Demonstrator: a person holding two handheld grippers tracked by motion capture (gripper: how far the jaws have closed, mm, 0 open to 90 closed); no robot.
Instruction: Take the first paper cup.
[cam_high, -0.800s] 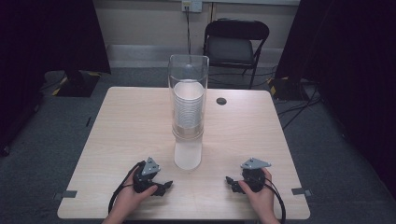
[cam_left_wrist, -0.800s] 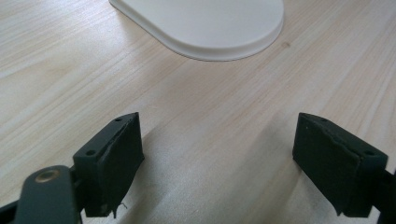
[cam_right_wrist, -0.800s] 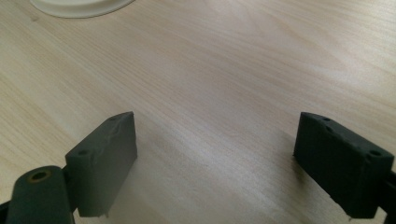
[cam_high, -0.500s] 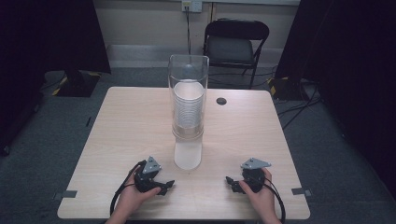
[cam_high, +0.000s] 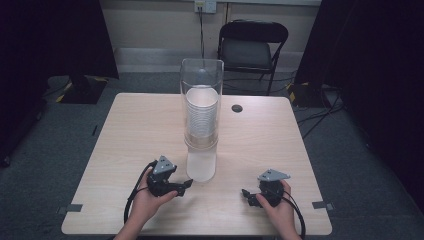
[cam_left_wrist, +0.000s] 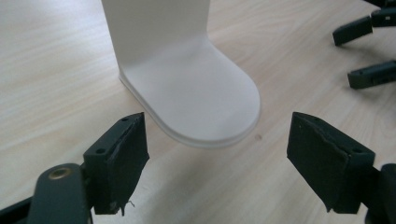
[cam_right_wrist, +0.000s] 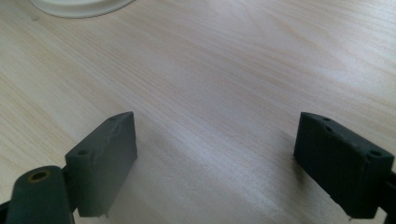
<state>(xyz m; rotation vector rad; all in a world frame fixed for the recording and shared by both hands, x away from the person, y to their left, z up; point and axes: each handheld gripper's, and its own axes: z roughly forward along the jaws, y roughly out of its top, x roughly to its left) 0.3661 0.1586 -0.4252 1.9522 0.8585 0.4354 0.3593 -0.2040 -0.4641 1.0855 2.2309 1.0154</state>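
left gripper (cam_high: 184, 186): you are holding it with jaws standing apart and empty, just beside the white base (cam_left_wrist: 196, 100) of the cup dispenser (cam_high: 201, 107) | right gripper (cam_high: 247, 195): you are resting it low over the table (cam_high: 135, 130), jaws wide, nothing between | dispenser: standing upright mid-table, cup stack (cam_high: 201, 117) inside

High view looks forward and down on the table (cam_high: 135, 130); both gripper views skim it closely, sharing the white base (cam_left_wrist: 196, 98).

The cup dispenser (cam_high: 201, 120) stands mid-worktop (cam_high: 130, 140), apparently holding stacked cups (cam_high: 202, 117); a chair (cam_high: 252, 45) stands behind.
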